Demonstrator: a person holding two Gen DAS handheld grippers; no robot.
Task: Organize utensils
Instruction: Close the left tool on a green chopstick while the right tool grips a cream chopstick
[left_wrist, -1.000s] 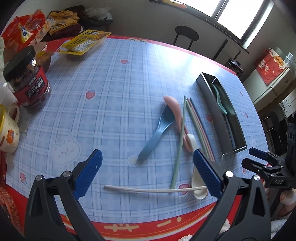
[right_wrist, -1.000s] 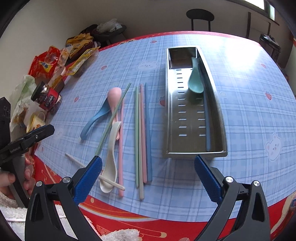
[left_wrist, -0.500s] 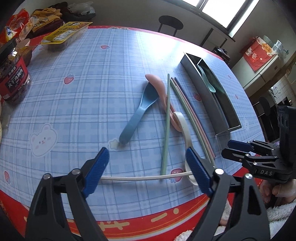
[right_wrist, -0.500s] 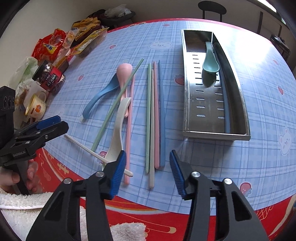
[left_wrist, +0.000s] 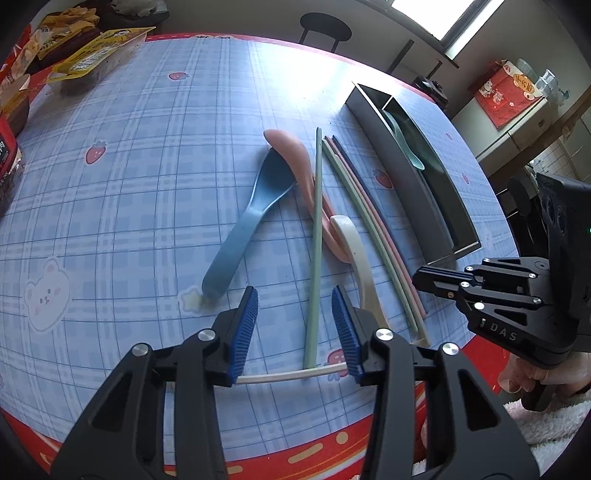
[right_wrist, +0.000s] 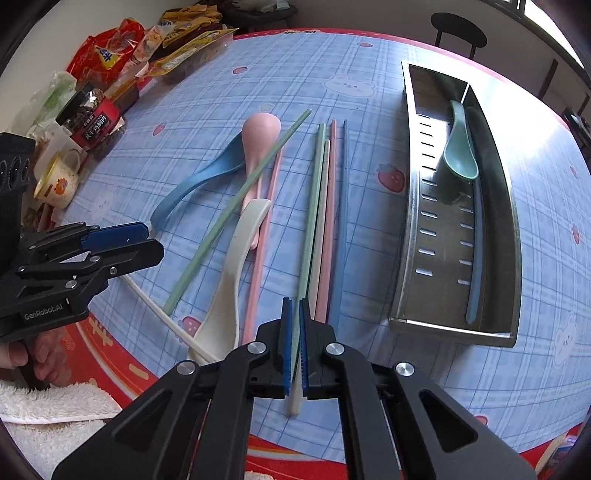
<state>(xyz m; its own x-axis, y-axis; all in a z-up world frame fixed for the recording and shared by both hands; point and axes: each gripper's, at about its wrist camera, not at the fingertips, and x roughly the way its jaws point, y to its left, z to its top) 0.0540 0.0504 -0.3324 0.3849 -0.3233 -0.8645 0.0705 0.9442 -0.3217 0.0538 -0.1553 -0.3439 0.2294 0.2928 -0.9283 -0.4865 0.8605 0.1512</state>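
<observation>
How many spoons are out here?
4. A blue spoon, a pink spoon and a white spoon lie together on the tablecloth; a green spoon sits in the metal tray. I see none hidden.

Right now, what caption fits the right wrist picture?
Right gripper shut on a cream chopstick beside the metal tray.

Two low fisheye views along each tool's fingers, close above the table (left_wrist: 147, 155), both showing the tray (right_wrist: 495, 229).

Black left gripper (left_wrist: 294, 328) frame, ribbed blue pads (left_wrist: 243, 332) (silver screws).
</observation>
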